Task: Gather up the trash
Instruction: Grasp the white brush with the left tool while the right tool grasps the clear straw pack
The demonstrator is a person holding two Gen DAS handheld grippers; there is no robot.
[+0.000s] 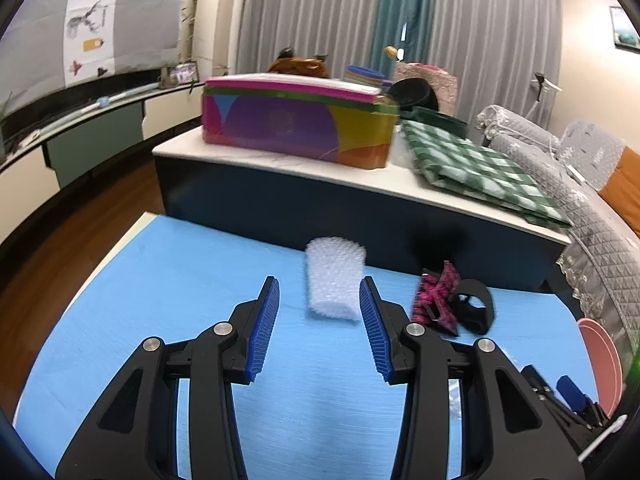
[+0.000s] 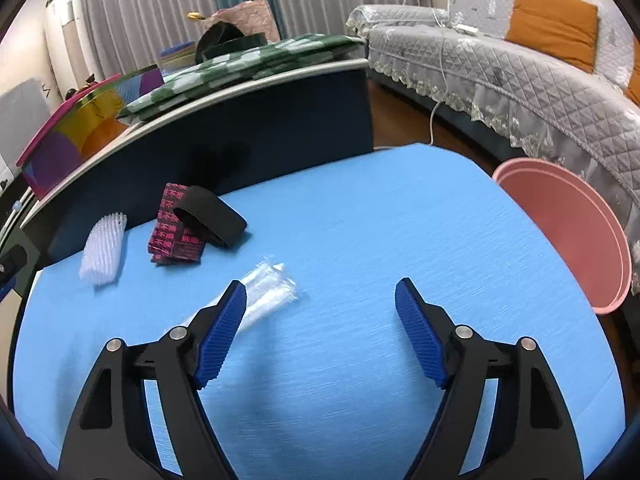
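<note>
A folded piece of white bubble wrap (image 1: 334, 278) lies on the blue table (image 1: 160, 280), just ahead of my open left gripper (image 1: 319, 294). It also shows in the right wrist view (image 2: 103, 249) at the far left. A dark red patterned packet (image 1: 434, 298) and a black ring band (image 1: 474, 306) lie to its right; both show in the right wrist view, packet (image 2: 172, 236) and band (image 2: 212, 216). A clear plastic wrapper (image 2: 268, 292) lies by the left finger of my open, empty right gripper (image 2: 320, 296).
A pink bin (image 2: 576, 236) stands off the table's right edge, also in the left wrist view (image 1: 600, 364). Behind the table is a higher dark counter (image 1: 360, 208) with a colourful box (image 1: 296, 124) and green checked cloth (image 1: 480, 168). A grey sofa (image 2: 500, 76) is at right.
</note>
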